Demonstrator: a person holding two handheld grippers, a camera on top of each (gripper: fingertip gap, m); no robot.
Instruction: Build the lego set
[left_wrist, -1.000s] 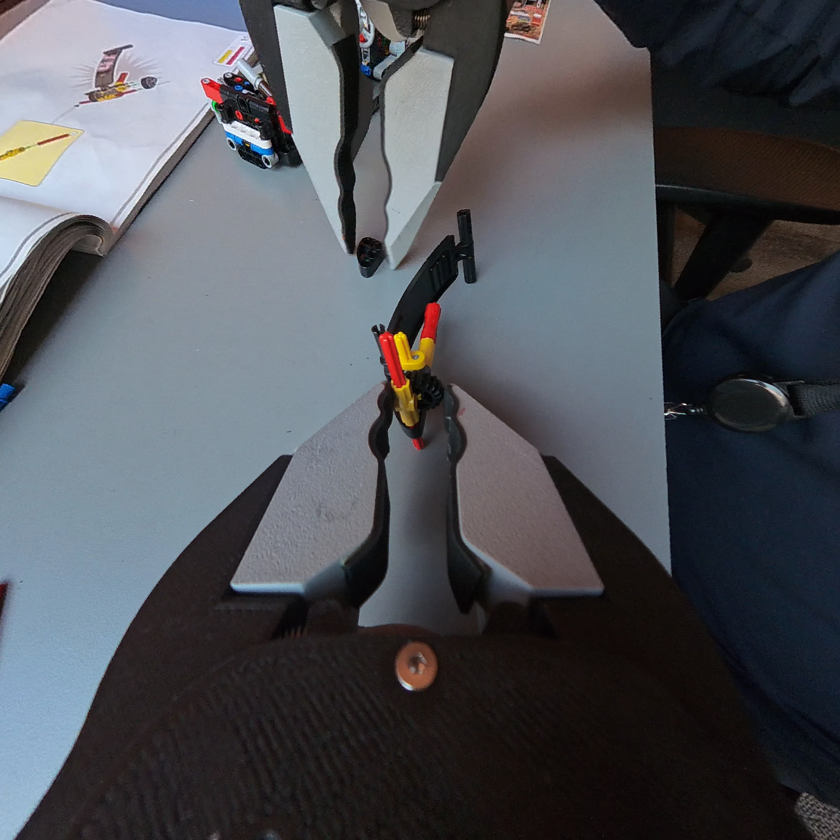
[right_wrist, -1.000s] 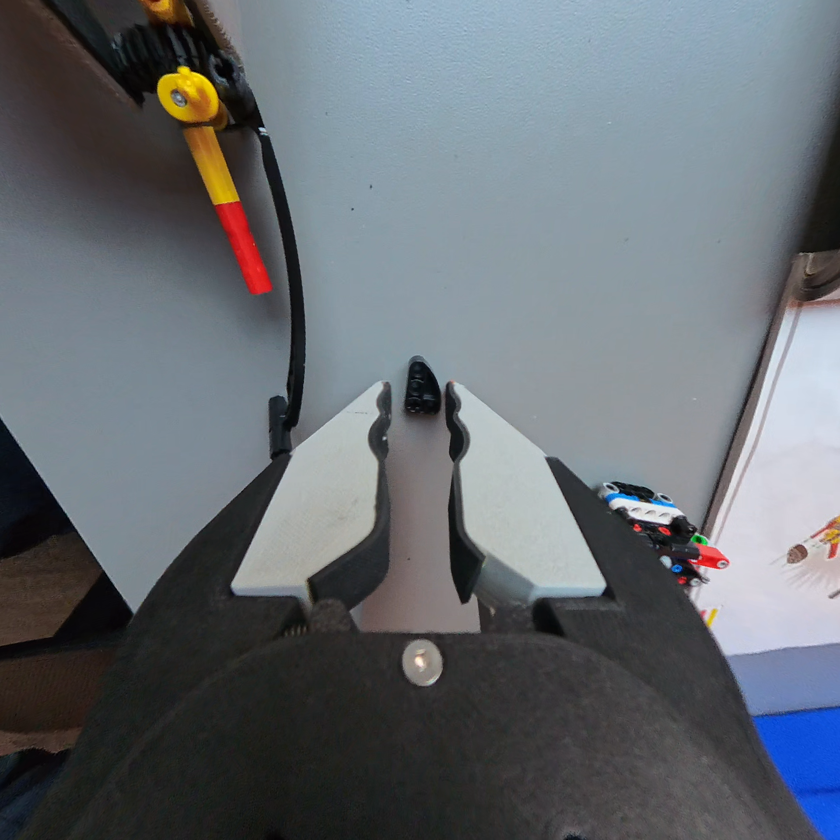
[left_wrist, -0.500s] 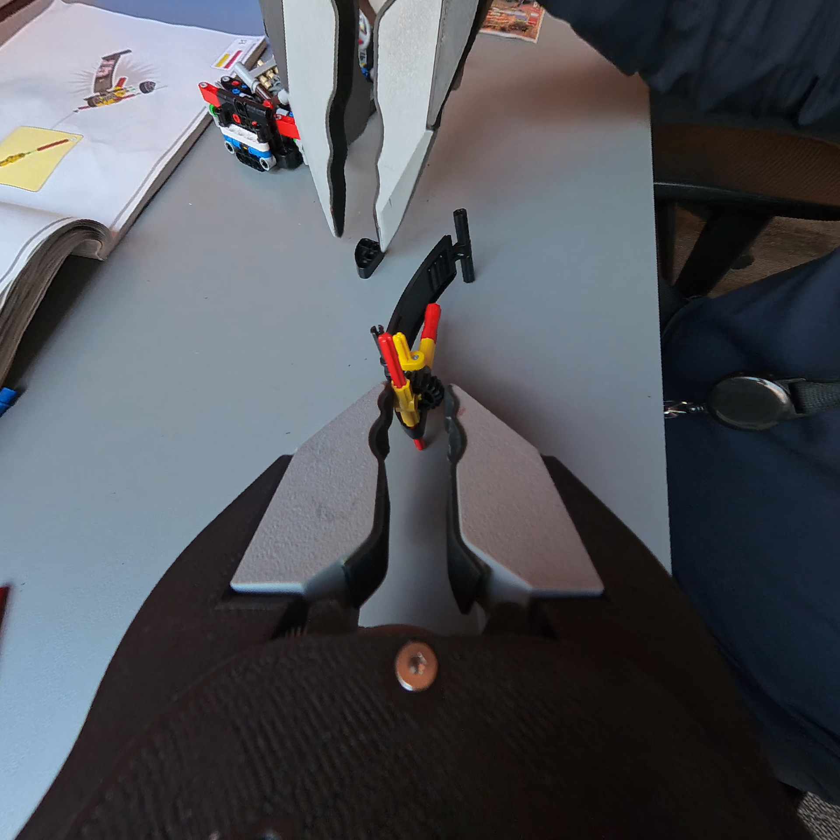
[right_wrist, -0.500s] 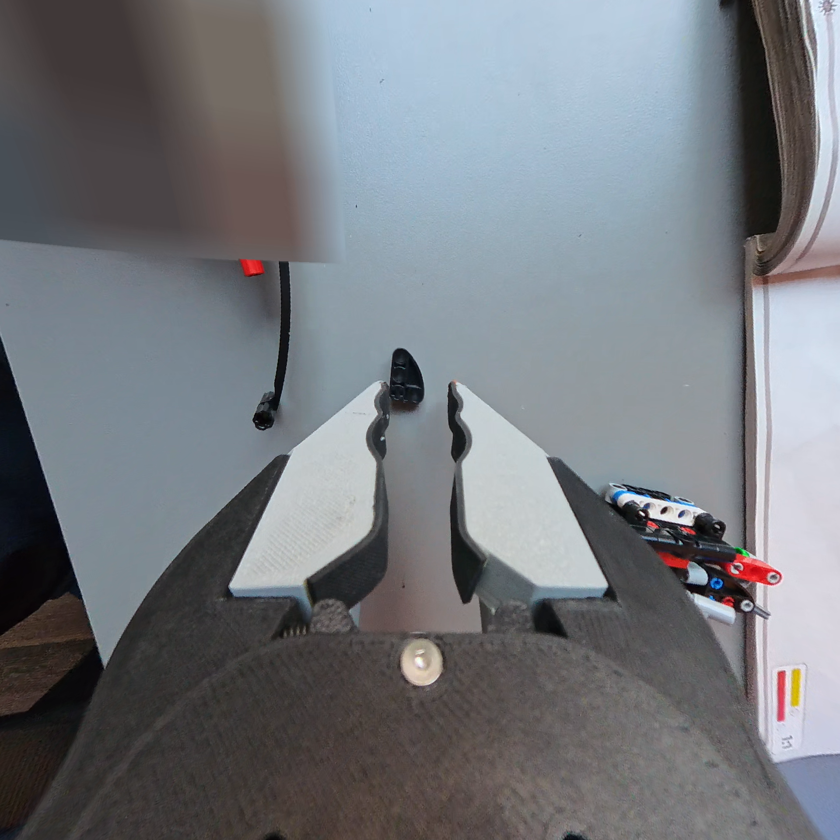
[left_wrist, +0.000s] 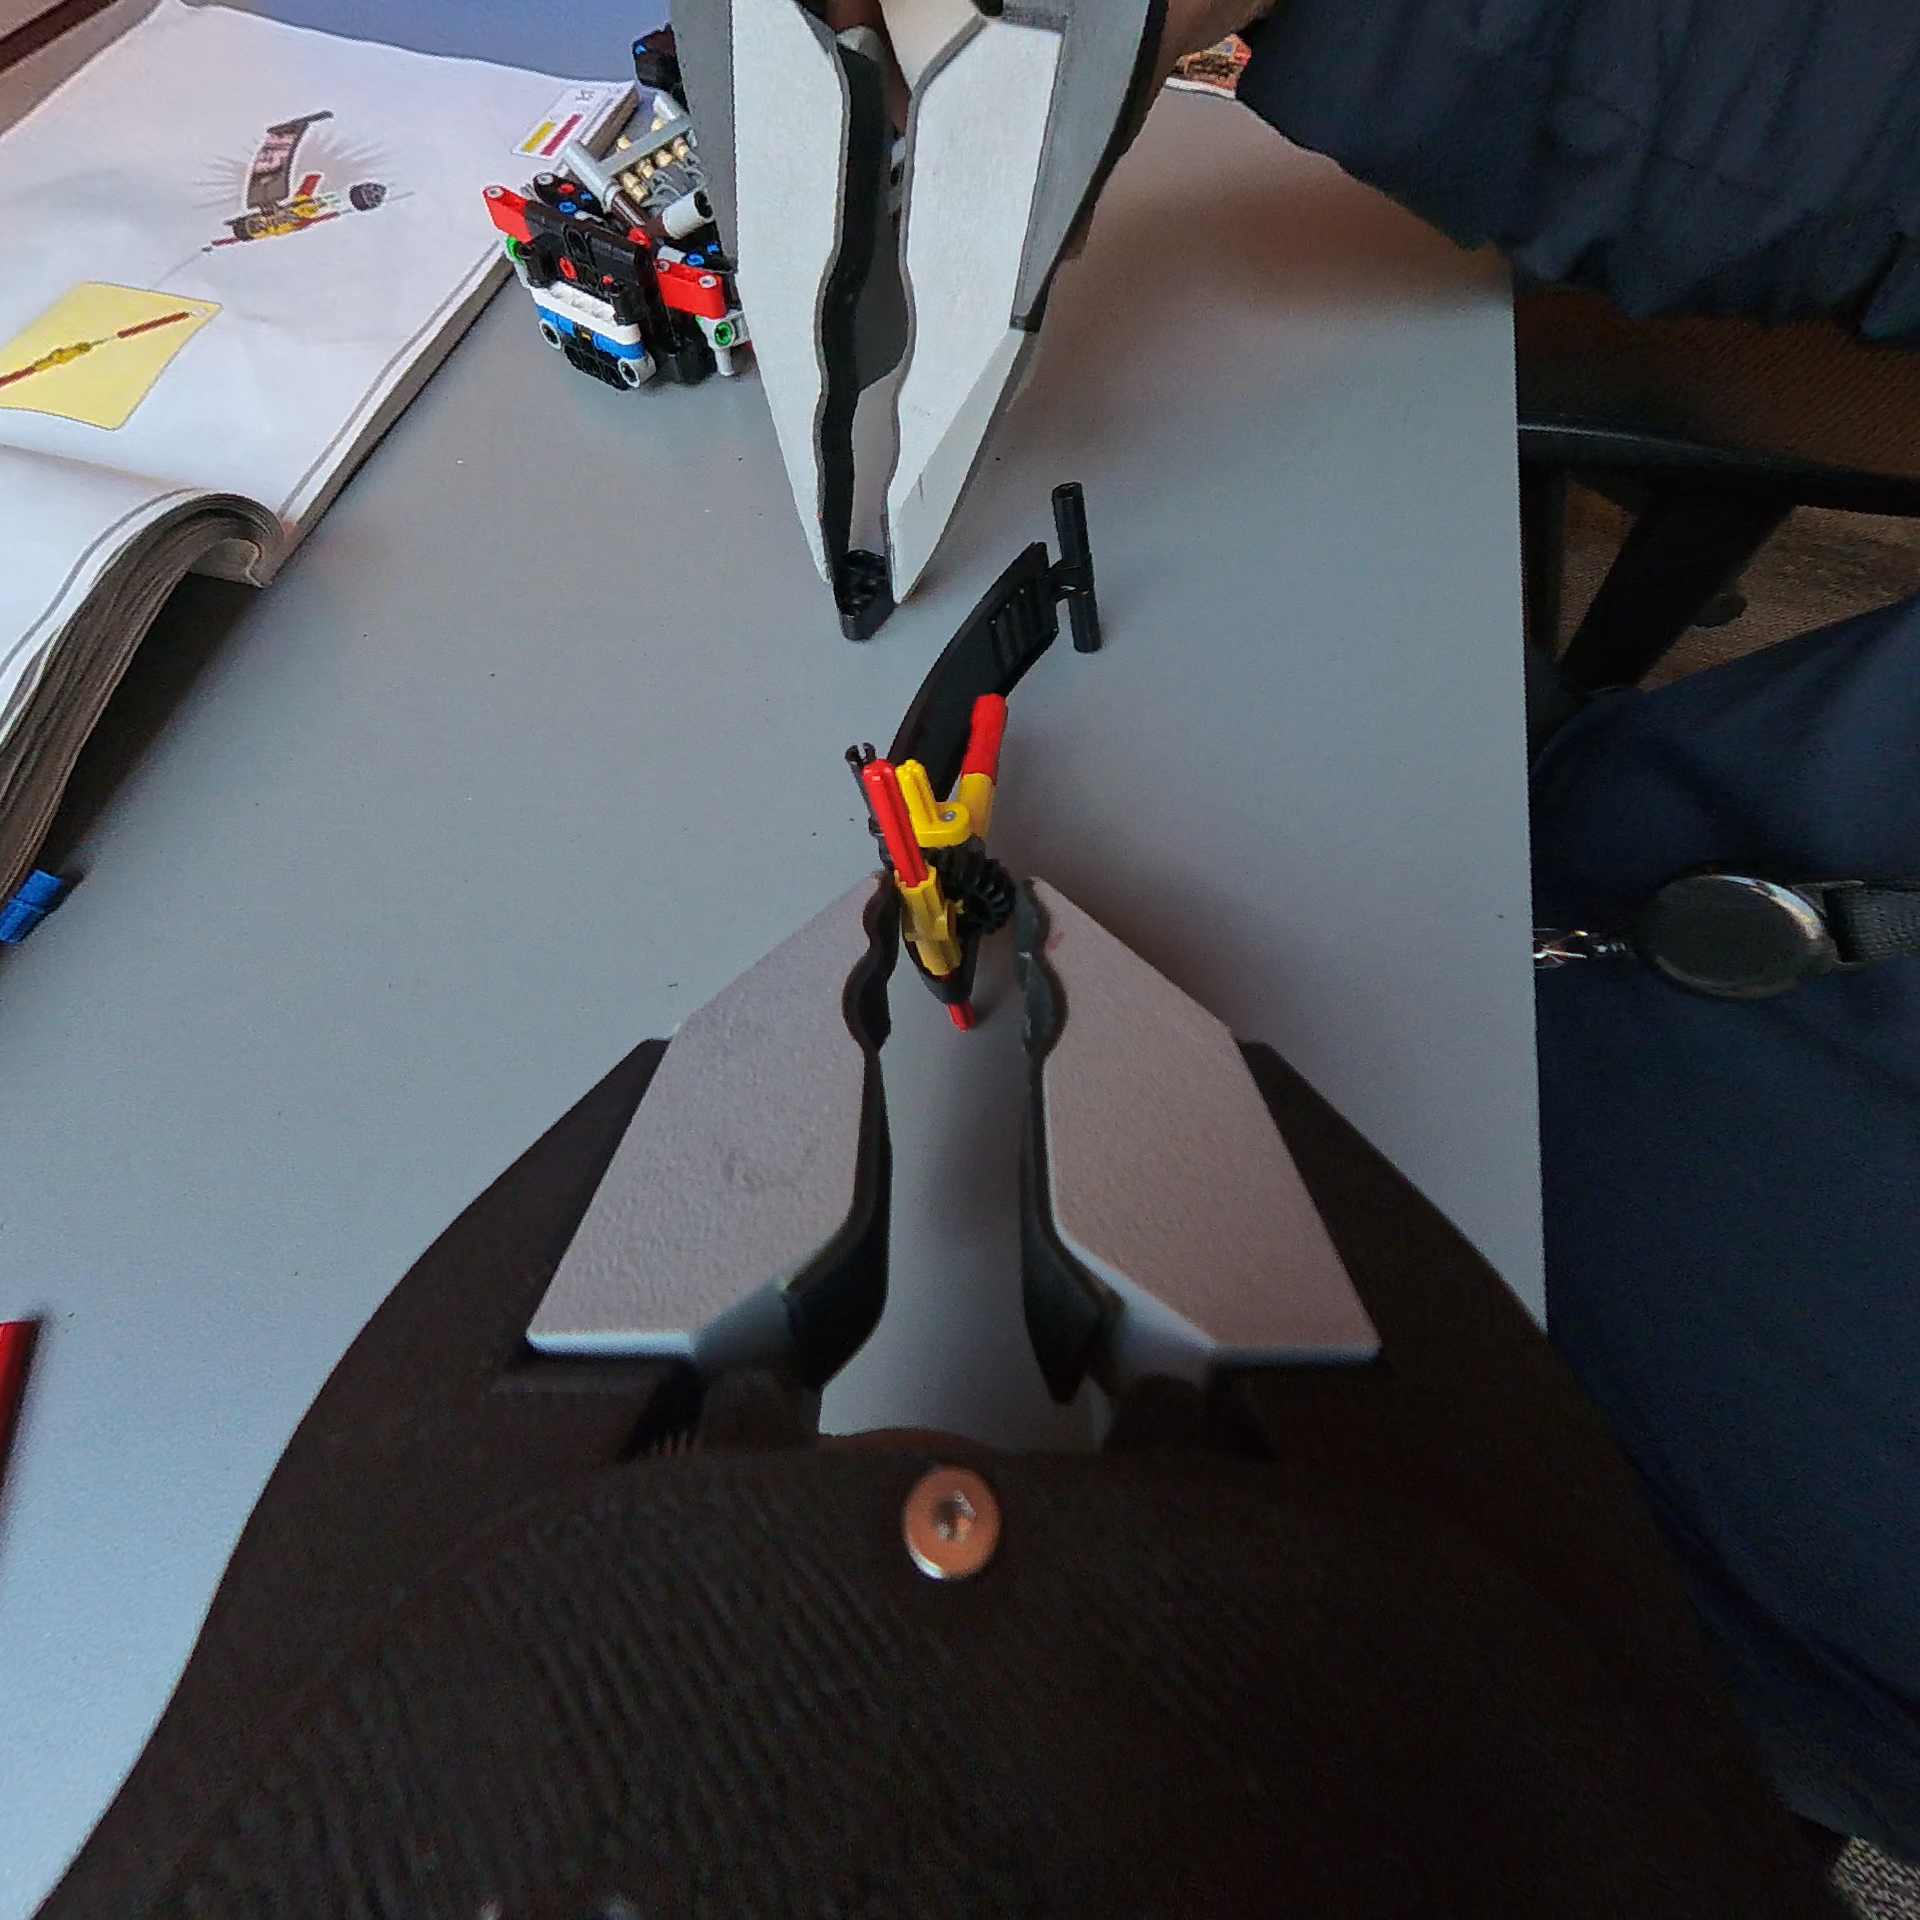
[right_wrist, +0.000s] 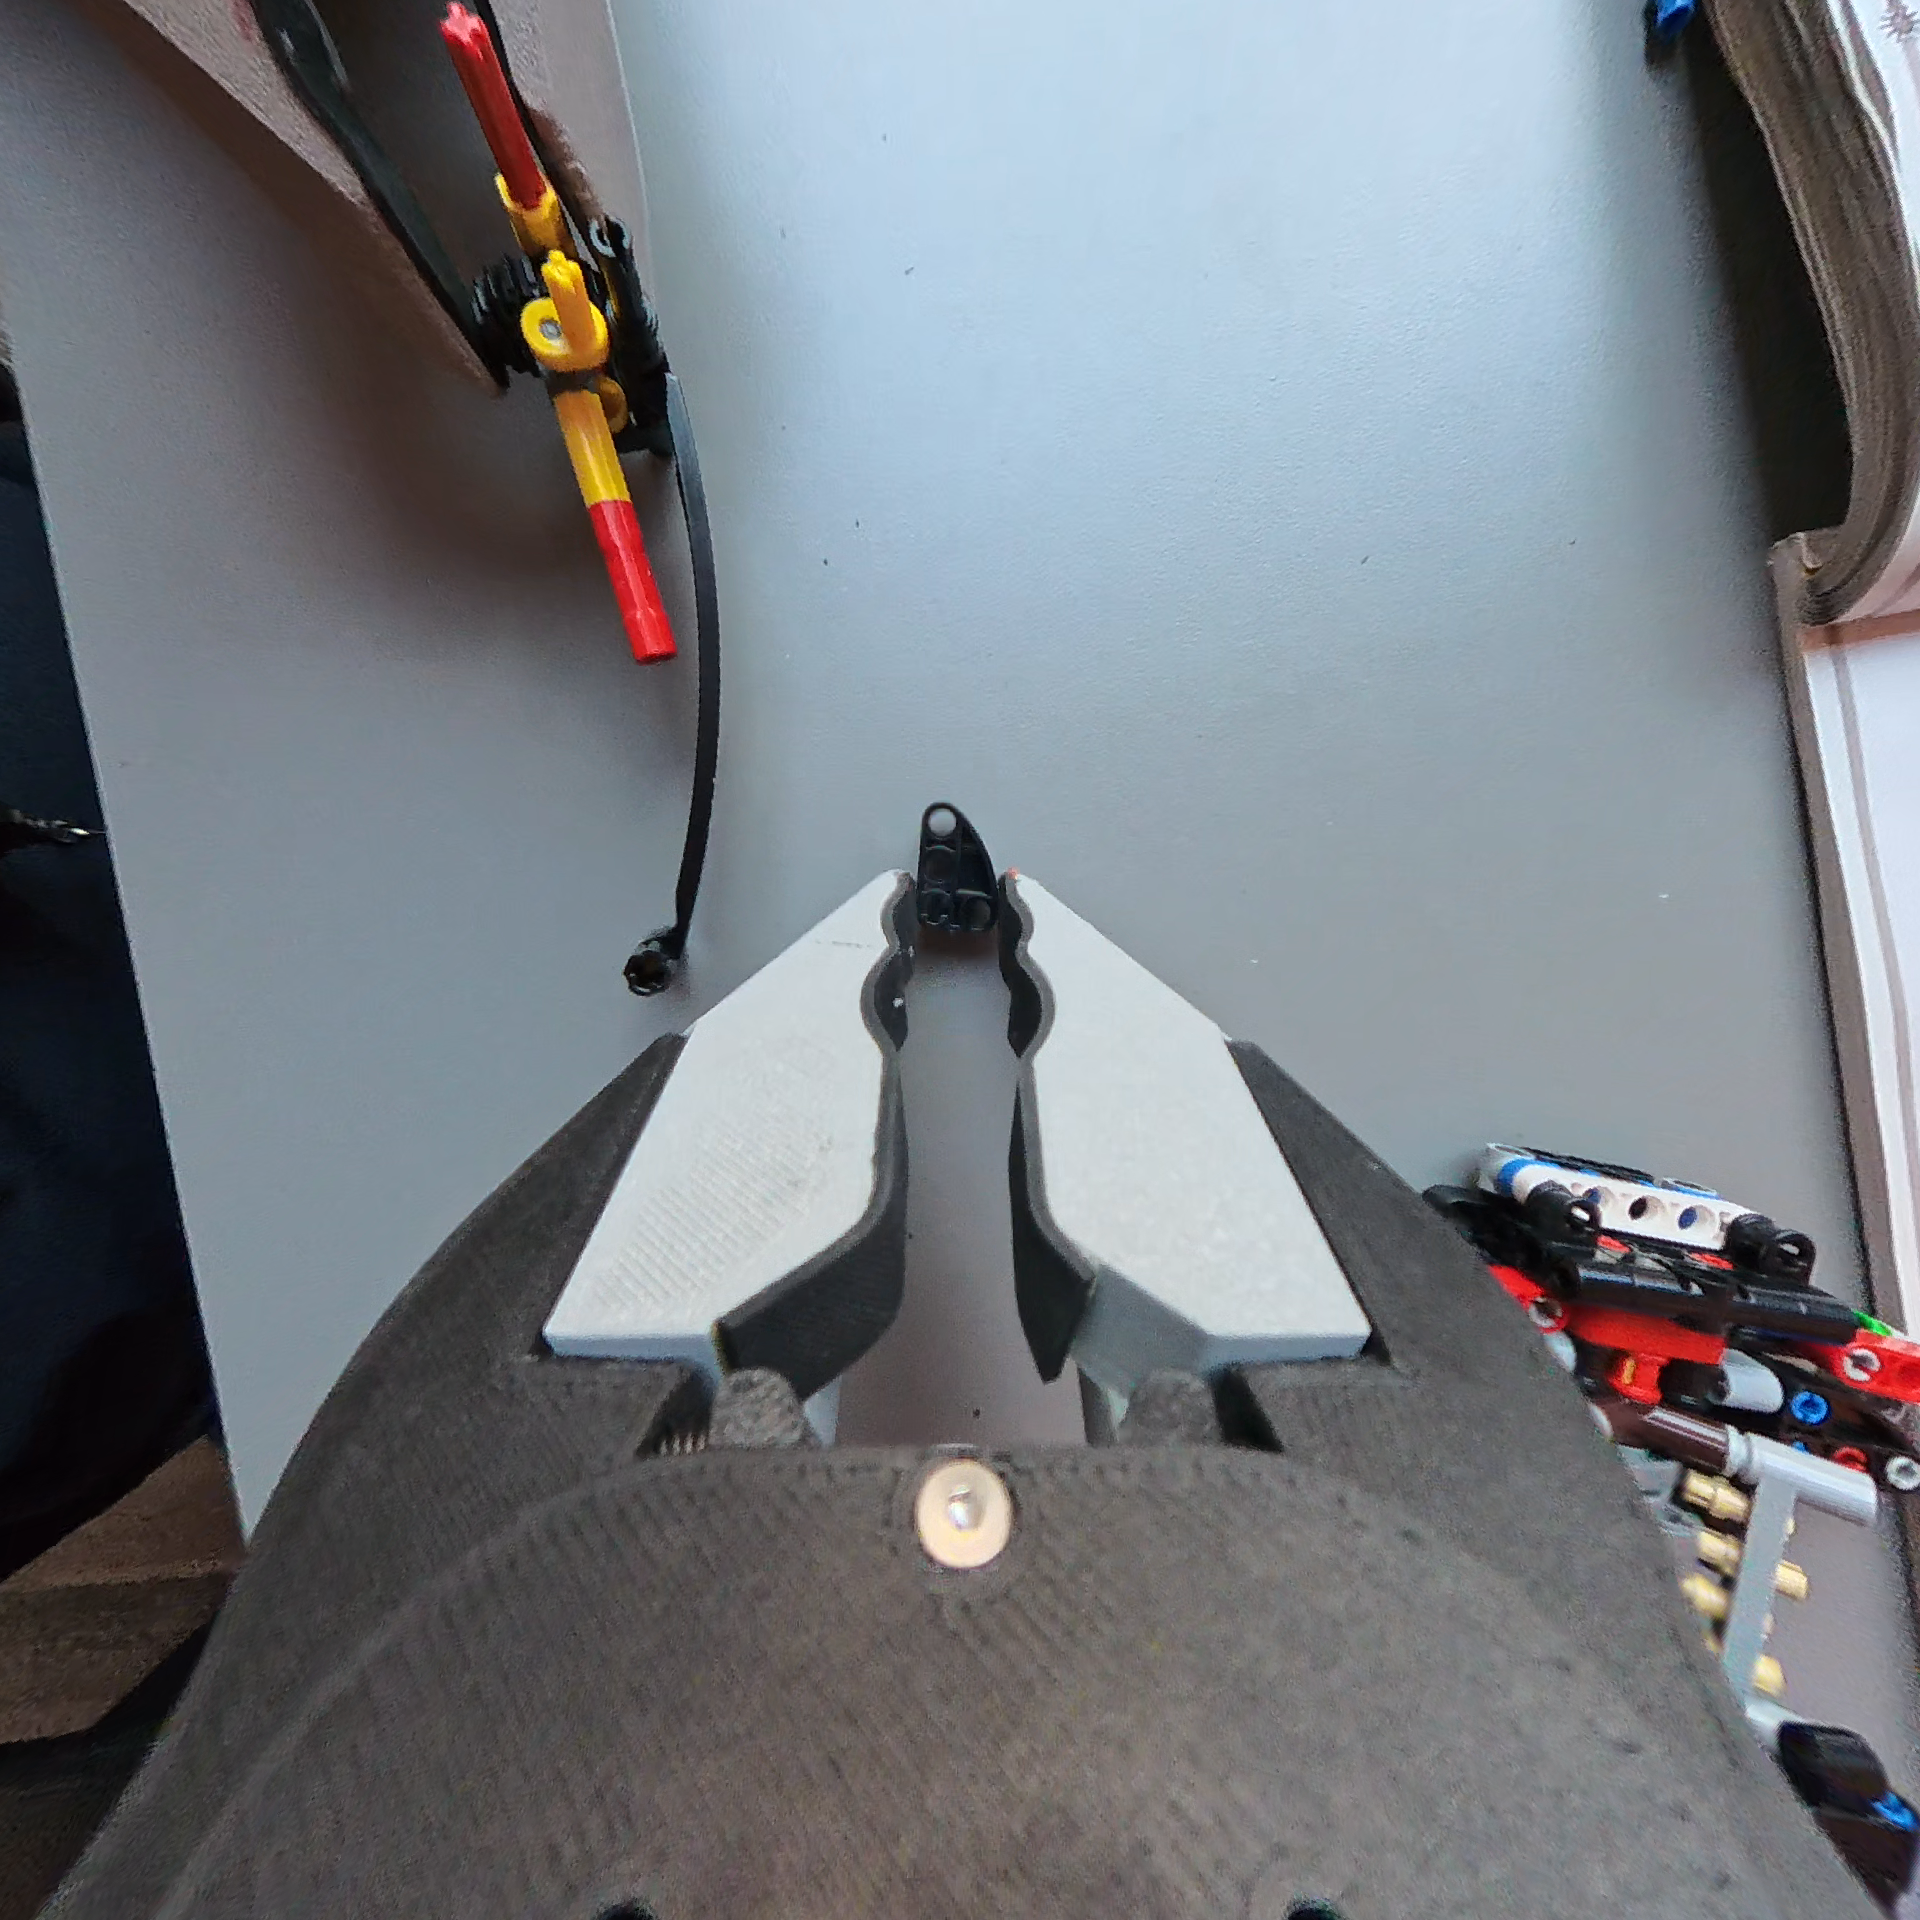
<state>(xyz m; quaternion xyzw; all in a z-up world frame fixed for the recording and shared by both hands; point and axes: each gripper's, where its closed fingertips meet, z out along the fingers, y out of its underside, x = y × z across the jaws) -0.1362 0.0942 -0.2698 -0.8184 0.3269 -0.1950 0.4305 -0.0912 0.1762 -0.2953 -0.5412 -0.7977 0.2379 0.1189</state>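
Observation:
My left gripper (left_wrist: 951, 904) is shut on a small assembly (left_wrist: 930, 883) of yellow and red axles, a black gear and a long curved black strip (left_wrist: 997, 634). It holds the assembly upright just above the grey table (left_wrist: 416, 831). The assembly also shows in the right wrist view (right_wrist: 566, 332), at the upper left. My right gripper (right_wrist: 951, 899) is shut on a small black teardrop-shaped piece (right_wrist: 951, 873) that lies on the table. Both pads touch its sides. In the left wrist view the right gripper (left_wrist: 868, 582) points down with the black piece (left_wrist: 860, 597) at its tips.
An open instruction book (left_wrist: 156, 312) lies at the left, and shows at the right edge of the right wrist view (right_wrist: 1860, 312). A multi-coloured block model (left_wrist: 623, 291) stands beside it. The table edge, a chair (left_wrist: 1714, 416) and a person's leg (left_wrist: 1714, 1247) are at the right. The grippers' ends are close to 10 centimetres from one another.
My right gripper moved forward over the small black piece and closed its fingers onto it. My left gripper and its assembly stayed still.

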